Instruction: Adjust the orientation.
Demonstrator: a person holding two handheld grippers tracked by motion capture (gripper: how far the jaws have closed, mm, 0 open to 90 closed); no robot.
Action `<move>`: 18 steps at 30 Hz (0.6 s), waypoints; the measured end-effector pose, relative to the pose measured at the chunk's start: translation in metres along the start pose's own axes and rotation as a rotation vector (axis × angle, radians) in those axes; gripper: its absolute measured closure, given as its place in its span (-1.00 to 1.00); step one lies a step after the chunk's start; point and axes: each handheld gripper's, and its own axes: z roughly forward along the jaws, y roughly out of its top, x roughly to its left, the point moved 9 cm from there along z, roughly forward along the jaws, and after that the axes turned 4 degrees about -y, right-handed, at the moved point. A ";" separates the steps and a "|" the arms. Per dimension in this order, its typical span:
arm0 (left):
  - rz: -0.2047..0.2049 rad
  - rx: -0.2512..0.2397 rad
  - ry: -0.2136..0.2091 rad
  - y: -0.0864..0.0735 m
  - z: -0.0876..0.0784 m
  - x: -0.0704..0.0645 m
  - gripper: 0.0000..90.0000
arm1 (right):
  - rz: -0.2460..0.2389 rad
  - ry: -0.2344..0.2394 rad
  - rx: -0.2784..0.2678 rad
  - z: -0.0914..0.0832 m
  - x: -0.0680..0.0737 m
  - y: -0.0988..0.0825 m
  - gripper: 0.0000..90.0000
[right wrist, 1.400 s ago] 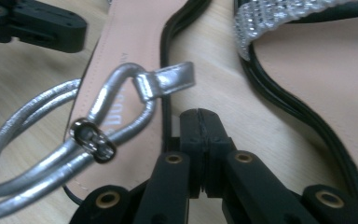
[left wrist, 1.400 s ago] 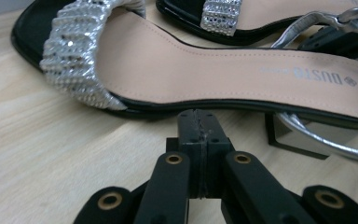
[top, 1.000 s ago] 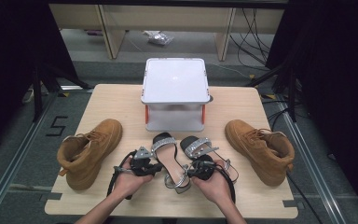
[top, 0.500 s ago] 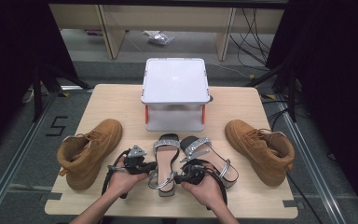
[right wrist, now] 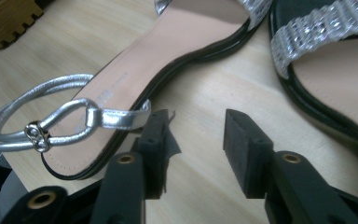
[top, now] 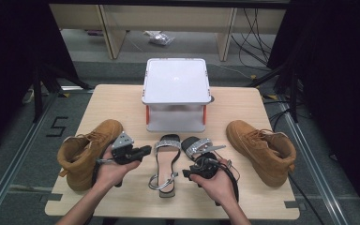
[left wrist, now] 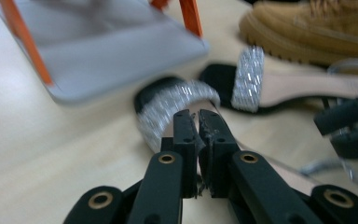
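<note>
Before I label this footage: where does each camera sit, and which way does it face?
High view: above the person's side, looking forward and down on the table; both forearms, left gripper, right gripper.
Left gripper view: on that gripper, along near-shut jaws toward the left sandal.
Right gripper view: along parted jaws at bare wood between the sandals.
Shared: all show the left sandal.

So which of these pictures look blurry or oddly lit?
High view: sharp, dark at both sides, soft glare on the white stand. Left gripper view: smeared, so the stand and the glittery sandals look soft. Right gripper view: clearer; the sandal's silver strap is crisp, and the nearby tongs are slightly soft.
</note>
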 end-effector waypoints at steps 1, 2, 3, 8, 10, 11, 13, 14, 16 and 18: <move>0.003 -0.019 0.010 0.006 -0.002 0.003 0.89 | 0.017 0.010 -0.003 -0.001 0.002 0.001 0.30; 0.005 -0.033 0.013 0.010 -0.003 0.004 0.89 | 0.015 -0.005 -0.011 -0.001 0.000 0.002 0.25; 0.005 -0.033 0.013 0.010 -0.003 0.004 0.89 | 0.025 0.006 -0.013 -0.002 0.002 0.002 0.22; 0.019 -0.073 0.018 0.026 -0.006 0.006 0.89 | 0.030 0.011 -0.024 -0.003 0.004 -0.001 0.14; 0.015 -0.089 0.026 0.032 -0.008 0.009 0.89 | 0.025 0.024 -0.033 -0.004 0.006 -0.001 0.13; 0.011 -0.092 0.028 0.033 -0.009 0.009 0.89 | 0.040 0.027 -0.036 -0.004 0.007 -0.001 0.13; 0.017 -0.092 0.031 0.035 -0.010 0.010 0.89 | 0.045 0.032 -0.041 -0.006 0.008 0.000 0.13; 0.015 -0.092 0.035 0.035 -0.012 0.010 0.89 | 0.030 0.024 -0.045 -0.006 0.007 0.001 0.12; 0.011 -0.099 0.042 0.036 -0.013 0.011 0.89 | 0.003 0.039 -0.059 -0.006 0.007 0.004 0.12; 0.006 -0.107 0.044 0.037 -0.015 0.012 0.88 | 0.017 0.032 -0.039 -0.007 0.008 0.005 0.12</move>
